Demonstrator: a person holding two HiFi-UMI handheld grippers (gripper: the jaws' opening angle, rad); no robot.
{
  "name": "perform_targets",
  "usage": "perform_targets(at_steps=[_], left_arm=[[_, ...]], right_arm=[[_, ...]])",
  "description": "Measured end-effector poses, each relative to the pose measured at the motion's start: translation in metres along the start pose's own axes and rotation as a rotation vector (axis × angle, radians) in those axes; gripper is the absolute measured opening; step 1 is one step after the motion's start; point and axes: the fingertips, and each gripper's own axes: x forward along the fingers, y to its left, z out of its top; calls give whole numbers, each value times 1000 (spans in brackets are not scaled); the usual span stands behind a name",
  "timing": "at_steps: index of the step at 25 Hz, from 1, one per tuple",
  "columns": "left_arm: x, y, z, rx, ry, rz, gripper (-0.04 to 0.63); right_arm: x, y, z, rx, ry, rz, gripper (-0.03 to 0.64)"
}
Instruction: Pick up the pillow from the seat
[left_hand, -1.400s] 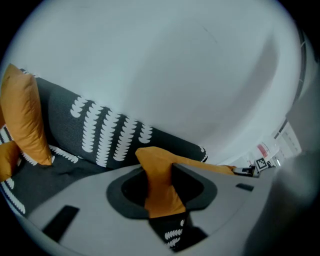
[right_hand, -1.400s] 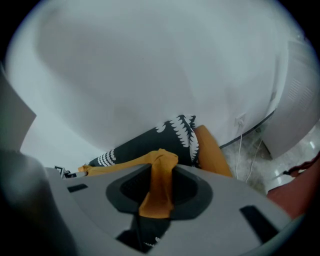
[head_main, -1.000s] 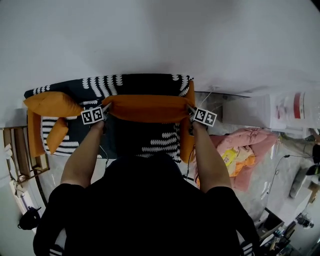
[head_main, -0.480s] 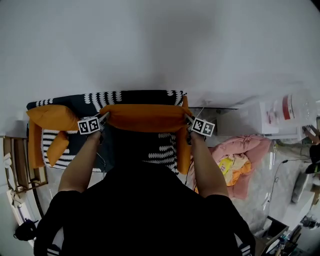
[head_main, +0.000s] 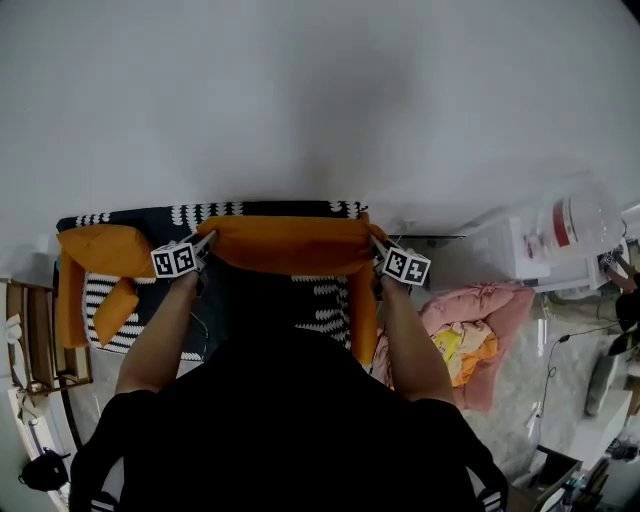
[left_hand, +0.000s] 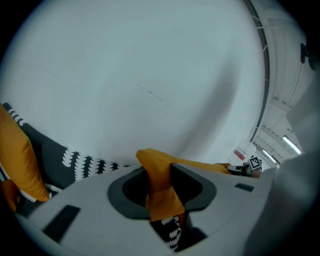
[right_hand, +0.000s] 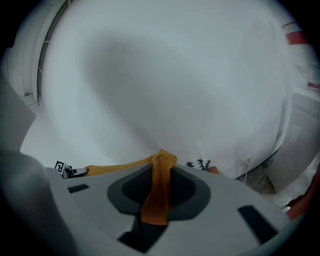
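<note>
The left gripper (left_hand: 160, 187) and right gripper (right_hand: 157, 192) are pinching corners of the orange pillow (head_main: 290, 245) (right jaws have just been closing tighter on it); best raising both evenly, clearing the right end of the sofa (head_main: 322, 305).

The pillow (head_main: 290, 245) is plain orange. The seat (head_main: 140, 220) is black with rows of small white curved marks. A second pillow (head_main: 100, 250) and a small cushion (head_main: 115, 308) are the same orange. The person's top (head_main: 280, 420) is black, with white stripes at the sleeve. The heap of cloth (head_main: 495, 300) is pink, with yellow and orange pieces. The wall (head_main: 320, 100) is pale grey-white. The jug (head_main: 572, 222) has a red label.
</note>
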Motion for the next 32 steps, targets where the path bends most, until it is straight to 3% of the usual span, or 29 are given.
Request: perform_targets(at_steps=[17, 32], left_arm=[[-29, -23, 55, 54, -99, -34, 124], [-39, -39, 80, 84, -125, -74, 117]], right_arm=[[-22, 33, 52, -69, -84, 82, 72], [-35, 46, 73, -108, -107, 110, 74]])
